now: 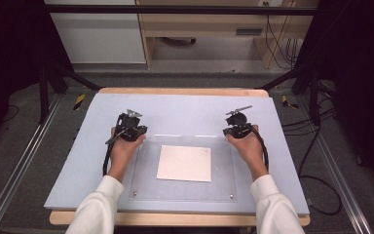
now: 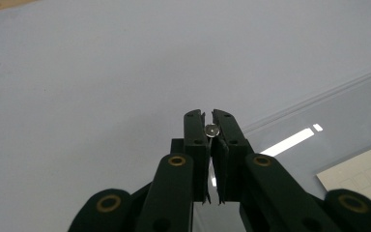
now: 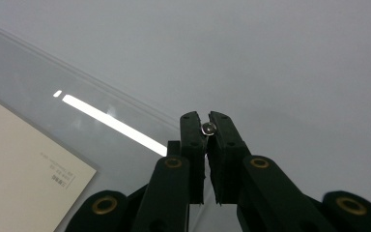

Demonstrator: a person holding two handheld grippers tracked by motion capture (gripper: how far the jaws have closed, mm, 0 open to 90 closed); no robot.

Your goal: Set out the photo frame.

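A clear acrylic plate (image 1: 185, 187) lies flat on the pale blue mat (image 1: 185, 109), with a white sheet of paper (image 1: 185, 163) at its middle. My left gripper (image 1: 137, 131) stands at the plate's far left corner. In the left gripper view its jaws (image 2: 209, 116) are shut on a small round silver stud (image 2: 212, 130), beside the plate's edge (image 2: 328, 111). My right gripper (image 1: 238, 129) stands at the far right corner. In the right gripper view it (image 3: 206, 117) is likewise shut on a small silver stud (image 3: 208, 128), with the paper (image 3: 19, 159) off to the left.
Two small silver studs sit at the plate's near corners, one left (image 1: 135, 193) and one right (image 1: 231, 196). The mat covers a wooden table (image 1: 175, 91). Black frame posts (image 1: 44, 92) and cables (image 1: 321, 195) stand around the table, beyond its edges.
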